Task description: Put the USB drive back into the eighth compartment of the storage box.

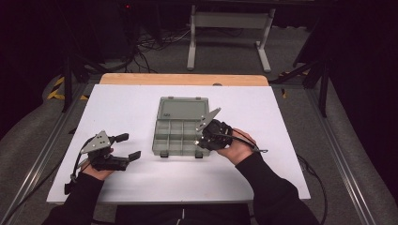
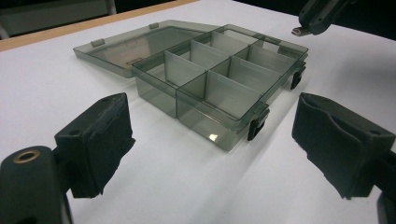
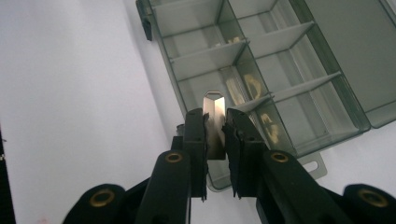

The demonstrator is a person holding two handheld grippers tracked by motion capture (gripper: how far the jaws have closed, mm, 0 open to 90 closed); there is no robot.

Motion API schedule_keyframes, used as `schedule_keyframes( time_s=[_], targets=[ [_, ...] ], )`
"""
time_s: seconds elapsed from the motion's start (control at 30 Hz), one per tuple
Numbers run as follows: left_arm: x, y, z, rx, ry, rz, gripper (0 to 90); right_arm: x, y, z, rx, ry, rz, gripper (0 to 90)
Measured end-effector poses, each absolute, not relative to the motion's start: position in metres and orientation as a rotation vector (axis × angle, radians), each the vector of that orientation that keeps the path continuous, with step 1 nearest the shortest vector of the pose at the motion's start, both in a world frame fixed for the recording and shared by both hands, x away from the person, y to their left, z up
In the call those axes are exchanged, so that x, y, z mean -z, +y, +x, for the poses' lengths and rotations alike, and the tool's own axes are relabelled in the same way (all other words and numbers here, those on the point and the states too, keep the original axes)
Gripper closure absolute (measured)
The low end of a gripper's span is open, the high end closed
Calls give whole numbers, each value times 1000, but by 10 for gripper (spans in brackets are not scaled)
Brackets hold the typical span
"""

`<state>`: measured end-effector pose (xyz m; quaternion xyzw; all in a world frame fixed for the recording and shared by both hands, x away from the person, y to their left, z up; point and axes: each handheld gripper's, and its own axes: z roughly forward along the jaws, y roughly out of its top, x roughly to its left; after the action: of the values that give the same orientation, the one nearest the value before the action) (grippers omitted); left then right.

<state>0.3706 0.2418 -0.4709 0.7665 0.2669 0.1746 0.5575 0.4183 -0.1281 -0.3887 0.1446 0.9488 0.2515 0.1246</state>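
High view: the right gripper (image 1: 202, 133) hangs over the open compartment box (image 1: 180, 125); the left gripper (image 1: 127, 146), released, rests apart. Left gripper view: box ahead between 2 spread jaws. Right gripper view: jaws pinch a metal piece (image 3: 214, 122) by its lower end, probably light, stiff, slippery.

the left gripper (image 1: 130, 146) rests low in the left hand (image 1: 96, 169), jaws spread wide. the right gripper (image 3: 215, 122), in the right hand (image 1: 236, 149), is clamped tight, tips tilted downward.
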Motion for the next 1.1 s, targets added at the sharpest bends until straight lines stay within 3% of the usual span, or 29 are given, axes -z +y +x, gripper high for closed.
schedule_keyframes(
  time_s=[1.1],
  targets=[
    [471,242,371,-413,630,1813,129,406,-134,435,-632,2759,582,792]
  ],
)
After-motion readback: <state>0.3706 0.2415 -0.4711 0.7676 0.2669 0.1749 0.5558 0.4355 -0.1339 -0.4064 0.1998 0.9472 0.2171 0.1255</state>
